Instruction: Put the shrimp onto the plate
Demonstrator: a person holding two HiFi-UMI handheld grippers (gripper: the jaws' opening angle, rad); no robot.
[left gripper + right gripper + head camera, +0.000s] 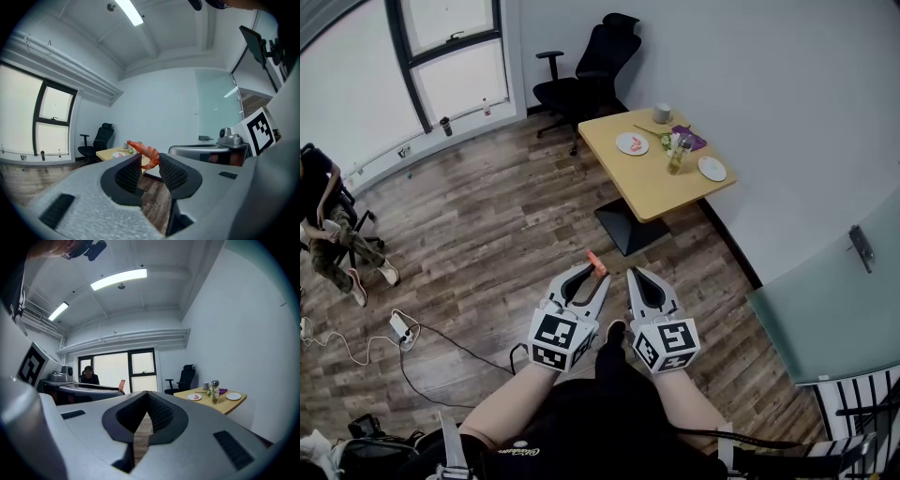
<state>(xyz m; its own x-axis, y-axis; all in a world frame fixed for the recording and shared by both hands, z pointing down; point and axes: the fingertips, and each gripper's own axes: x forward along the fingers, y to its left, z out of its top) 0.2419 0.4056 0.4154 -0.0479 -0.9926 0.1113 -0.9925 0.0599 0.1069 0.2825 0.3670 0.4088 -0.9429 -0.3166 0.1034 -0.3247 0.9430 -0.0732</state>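
Shrimp [147,152] in left tool [150,162], long axis forward toward table [656,192].

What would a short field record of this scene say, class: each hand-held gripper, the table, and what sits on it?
Left hand-held gripper: jaws closed on an orange shrimp at their tips
Right hand-held gripper: jaws together, empty
Table: ahead of the person, across the wood floor
On table: two white plates, one with a red item, one bare; a bottle
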